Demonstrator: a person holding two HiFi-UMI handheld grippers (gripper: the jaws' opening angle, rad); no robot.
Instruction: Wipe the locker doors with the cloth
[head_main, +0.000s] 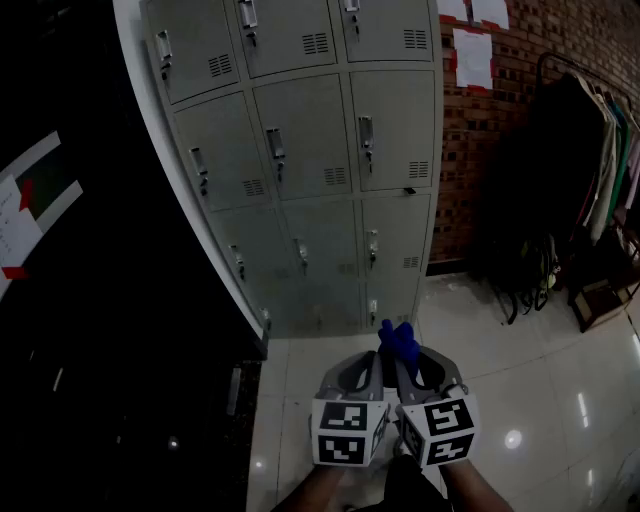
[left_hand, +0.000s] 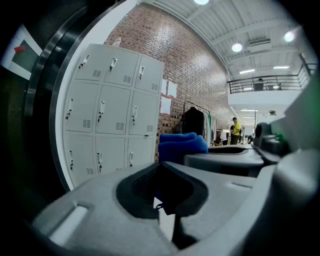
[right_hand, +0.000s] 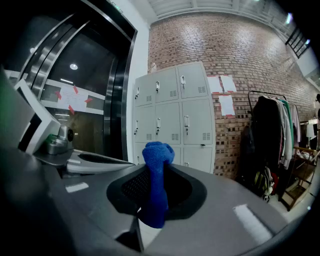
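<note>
Right gripper (right_hand: 155, 200) was clamped on the blue cloth (right_hand: 156, 165), left gripper (left_hand: 165, 192) closed and empty beside it, both facing the lockers (head_main: 300, 150).

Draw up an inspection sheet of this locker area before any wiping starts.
Surface: glossy white tiled floor, reflecting ceiling lights.
Job's things: grey metal lockers, visible doors shut; bunched blue cloth, held short of the lockers and not touching them.
Clutter: dark bags on the floor under the clothes rack.
Grippers: left gripper, jaws together with nothing between them; right gripper, jaws clamped on the blue cloth.
Cables: nothing seen.
Surroundings: red brick wall with white paper sheets; clothes rack of hanging garments at the right; dark glass panel left of the lockers.
</note>
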